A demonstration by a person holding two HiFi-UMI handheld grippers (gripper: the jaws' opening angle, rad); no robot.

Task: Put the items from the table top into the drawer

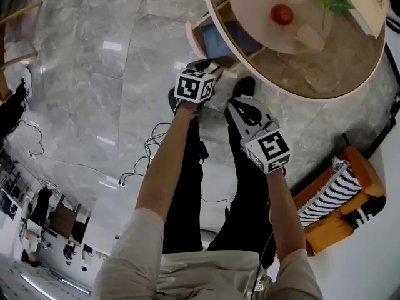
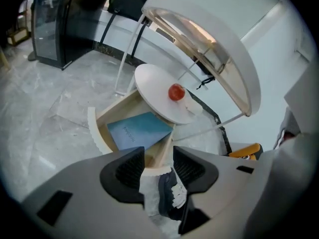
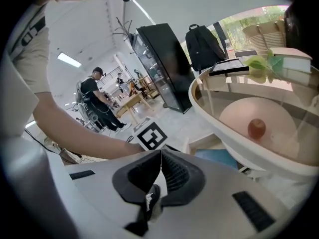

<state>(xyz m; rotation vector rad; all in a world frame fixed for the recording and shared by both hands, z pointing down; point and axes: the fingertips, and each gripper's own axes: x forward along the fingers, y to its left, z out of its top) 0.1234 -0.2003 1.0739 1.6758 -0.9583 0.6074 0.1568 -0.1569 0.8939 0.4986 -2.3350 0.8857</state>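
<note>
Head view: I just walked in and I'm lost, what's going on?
A person holds a gripper in each hand beside a round table. The left gripper is open and empty near the open drawer, where a blue book lies. The right gripper is shut, holding nothing. A red fruit sits on the table's lower shelf.

Overall light: bright, even, cool white indoors.
Sources: lit from ceiling strip [image 3: 69, 59] and daylight window [image 3: 249, 21], the latter slightly blown out.
Glare: pale reflected patches noted on glossy marble floor [image 1: 112, 45].
Shadows: soft, faint beneath round table [image 1: 350, 74].
Distortion: heavy fisheye bending; black corners in both gripper views.
Focus: nearest foreground soft, distance reasonably sharp.
</note>
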